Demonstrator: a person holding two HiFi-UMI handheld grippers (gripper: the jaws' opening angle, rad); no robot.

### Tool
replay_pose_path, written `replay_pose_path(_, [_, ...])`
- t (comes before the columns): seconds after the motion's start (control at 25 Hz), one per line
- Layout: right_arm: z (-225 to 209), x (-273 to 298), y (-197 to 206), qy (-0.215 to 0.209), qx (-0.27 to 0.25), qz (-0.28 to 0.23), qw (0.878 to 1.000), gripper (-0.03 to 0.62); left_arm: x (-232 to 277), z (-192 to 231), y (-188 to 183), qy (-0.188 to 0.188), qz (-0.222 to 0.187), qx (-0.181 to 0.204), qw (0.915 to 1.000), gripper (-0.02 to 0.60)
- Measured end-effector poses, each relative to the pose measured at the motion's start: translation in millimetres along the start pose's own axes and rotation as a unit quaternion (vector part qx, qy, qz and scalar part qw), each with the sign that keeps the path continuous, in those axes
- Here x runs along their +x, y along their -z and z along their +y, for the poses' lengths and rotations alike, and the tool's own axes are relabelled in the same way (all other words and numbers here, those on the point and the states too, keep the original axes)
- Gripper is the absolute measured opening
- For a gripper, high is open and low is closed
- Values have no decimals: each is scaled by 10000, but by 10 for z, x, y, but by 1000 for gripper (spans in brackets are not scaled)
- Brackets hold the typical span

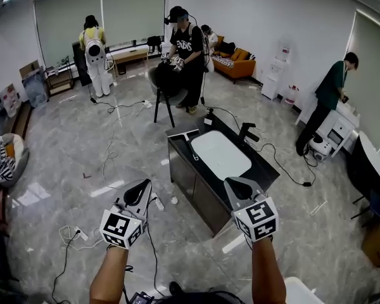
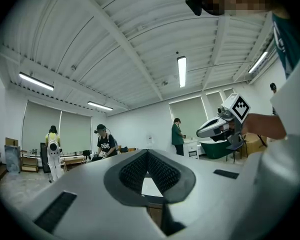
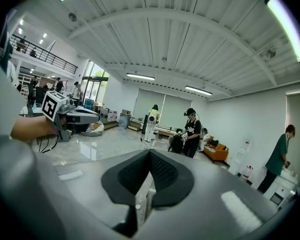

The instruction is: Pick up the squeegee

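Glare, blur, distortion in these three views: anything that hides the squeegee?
Head view: fisheye bends straight lines, and the glossy floor shows bright reflections, but the squeegee on the dark counter stays sharp. Left gripper view: heavy barrel distortion, black vignette, ceiling light blown out. Right gripper view: same distortion, strip light overexposed.

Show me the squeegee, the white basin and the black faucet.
squeegee [image 1: 190,147], head view, on its handle.
white basin [image 1: 220,155], head view, on its bare bottom.
black faucet [image 1: 247,132], head view, on its body.
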State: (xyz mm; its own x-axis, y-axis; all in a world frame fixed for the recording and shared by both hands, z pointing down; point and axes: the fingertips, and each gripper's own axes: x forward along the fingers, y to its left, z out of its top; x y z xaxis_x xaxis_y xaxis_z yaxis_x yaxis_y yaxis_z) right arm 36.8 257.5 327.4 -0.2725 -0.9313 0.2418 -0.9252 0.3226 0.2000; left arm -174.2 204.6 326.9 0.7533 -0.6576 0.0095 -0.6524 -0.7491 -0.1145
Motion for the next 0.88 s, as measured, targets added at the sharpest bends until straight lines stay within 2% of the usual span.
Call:
replay_pose_path(0.32, [-48,314,-83,-35,59,-70,10000,9,148,217,72,39,-11,-47,10000,5])
replay_pose_path(0.88, [-1007,1301,82,-748,19,-94,9972,9,1153,412,237,-605,307,-58,9977,5])
